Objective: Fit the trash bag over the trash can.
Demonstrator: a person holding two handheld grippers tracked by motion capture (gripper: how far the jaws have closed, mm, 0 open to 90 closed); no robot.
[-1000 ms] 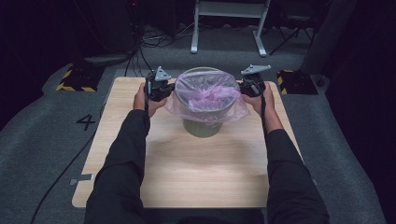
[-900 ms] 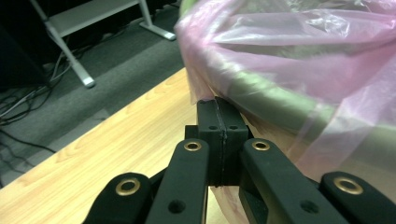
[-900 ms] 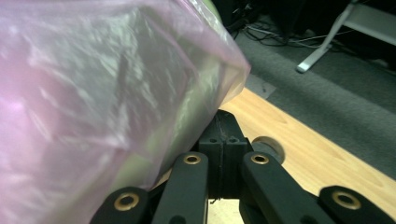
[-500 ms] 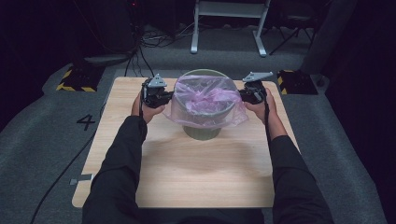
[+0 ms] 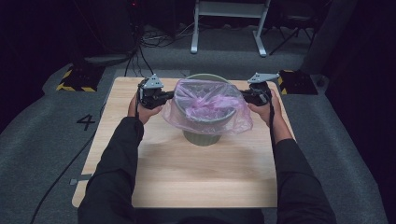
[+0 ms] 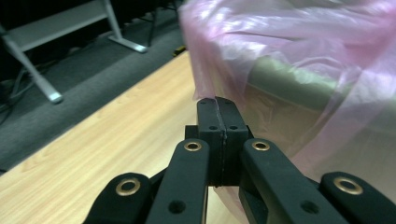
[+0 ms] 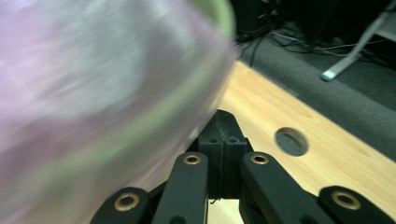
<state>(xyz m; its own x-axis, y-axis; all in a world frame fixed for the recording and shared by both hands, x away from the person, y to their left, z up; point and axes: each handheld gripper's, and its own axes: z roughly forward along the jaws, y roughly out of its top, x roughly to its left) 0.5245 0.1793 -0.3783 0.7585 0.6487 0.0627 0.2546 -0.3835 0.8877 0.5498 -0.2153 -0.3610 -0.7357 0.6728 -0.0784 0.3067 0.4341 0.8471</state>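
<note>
At frame center, you stretch a pink bag (image 5: 205, 109) over the green bin (image 5: 201, 135), left gripper (image 5: 169, 96) and right gripper (image 5: 243, 96) each clenched on its edge.

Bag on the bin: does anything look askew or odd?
Somewhat. The pink bag drapes over the green bin rim on the near side, but the far rim is bare. The left tool and right tool pinch its edges. No tears or spills visible.

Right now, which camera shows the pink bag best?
The high view: the whole pink bag shows, draped over the green bin. The left gripper view shows one sharp side of it; the right gripper view shows a blurred patch.
</note>
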